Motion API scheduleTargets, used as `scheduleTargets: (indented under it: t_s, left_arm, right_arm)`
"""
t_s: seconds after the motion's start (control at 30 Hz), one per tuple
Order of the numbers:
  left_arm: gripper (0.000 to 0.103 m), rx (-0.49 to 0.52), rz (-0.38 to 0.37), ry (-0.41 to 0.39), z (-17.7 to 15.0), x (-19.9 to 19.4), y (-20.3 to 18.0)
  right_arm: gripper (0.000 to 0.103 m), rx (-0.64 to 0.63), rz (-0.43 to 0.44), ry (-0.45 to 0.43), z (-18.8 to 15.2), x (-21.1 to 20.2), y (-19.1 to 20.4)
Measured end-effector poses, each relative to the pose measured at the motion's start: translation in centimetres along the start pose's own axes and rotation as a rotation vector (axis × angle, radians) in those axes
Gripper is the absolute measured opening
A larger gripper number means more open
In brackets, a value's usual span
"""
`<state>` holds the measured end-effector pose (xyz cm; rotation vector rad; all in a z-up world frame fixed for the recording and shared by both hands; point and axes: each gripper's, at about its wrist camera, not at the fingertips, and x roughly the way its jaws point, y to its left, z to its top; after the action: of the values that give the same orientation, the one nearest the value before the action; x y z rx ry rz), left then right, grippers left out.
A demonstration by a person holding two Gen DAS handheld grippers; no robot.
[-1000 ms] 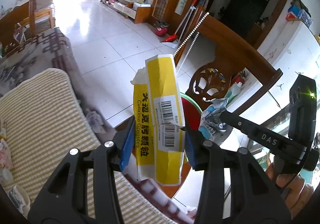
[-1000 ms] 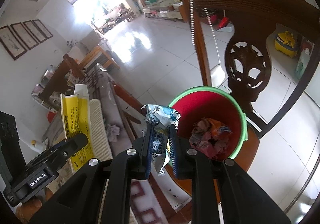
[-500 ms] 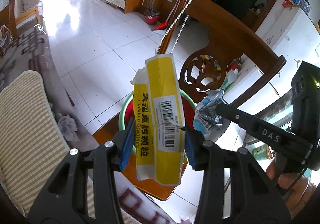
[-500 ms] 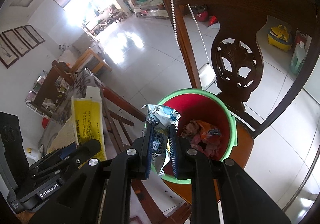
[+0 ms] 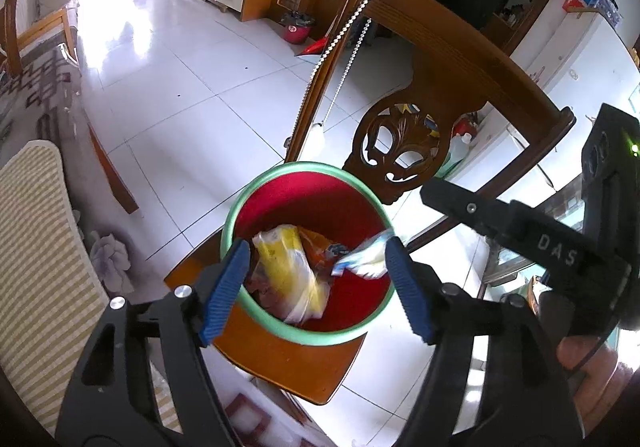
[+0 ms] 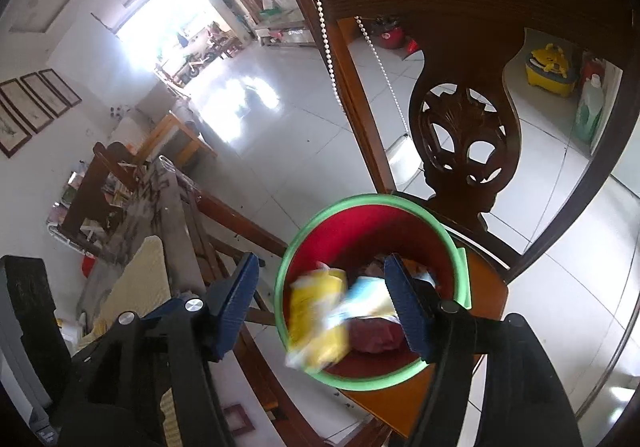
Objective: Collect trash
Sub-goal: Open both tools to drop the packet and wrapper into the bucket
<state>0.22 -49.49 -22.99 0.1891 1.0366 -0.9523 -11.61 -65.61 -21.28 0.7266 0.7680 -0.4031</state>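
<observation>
Hovering over the red bin (image 5: 320, 203) on the chair (image 5: 452, 59), left gripper (image 5: 316, 283) and right gripper (image 6: 320, 303) are just spreading wide, gripping nothing, yellow packet (image 5: 288, 271) and blue-white wrapper (image 5: 366, 257) lying blurred inside the bin.

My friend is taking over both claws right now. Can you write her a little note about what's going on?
Left claw: open and empty; its jaws have just been opening.
Right claw: open and empty too, jaws also just opened.
Both are above the red bin with the green rim, which sits on the wooden chair.
Done: the yellow packet and the white-and-blue wrapper are dropping into the bin, on top of other trash.
Left: look for more trash; a crumpled tissue lies beside the striped cushion.
</observation>
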Motion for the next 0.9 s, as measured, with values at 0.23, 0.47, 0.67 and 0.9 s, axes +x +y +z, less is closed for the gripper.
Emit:
scheduleTargets:
  t_s: [0.23,0.47,0.67,0.9]
  left_arm:
    - [0.069,-0.057,0.023,-0.040,-1.4,-3.1,2.8]
    - [0.071,-0.138,0.054,-0.088,-4.7,-8.0,7.5]
    - [0.072,-0.189,0.110,-0.134,-8.6,-13.5,12.2]
    - [0.074,-0.303,0.230,-0.183,-15.5,-21.1,19.9]
  right_arm:
    - [0.064,0.002,0.012,0.009,-1.6,-1.0,2.0]
    - [0.065,-0.047,0.082,0.024,-4.8,-2.5,7.2]
    - [0.066,-0.127,0.120,0.075,-9.1,-2.1,13.2]
    - [0.071,-0.268,0.201,0.230,-16.8,0.5,23.0]
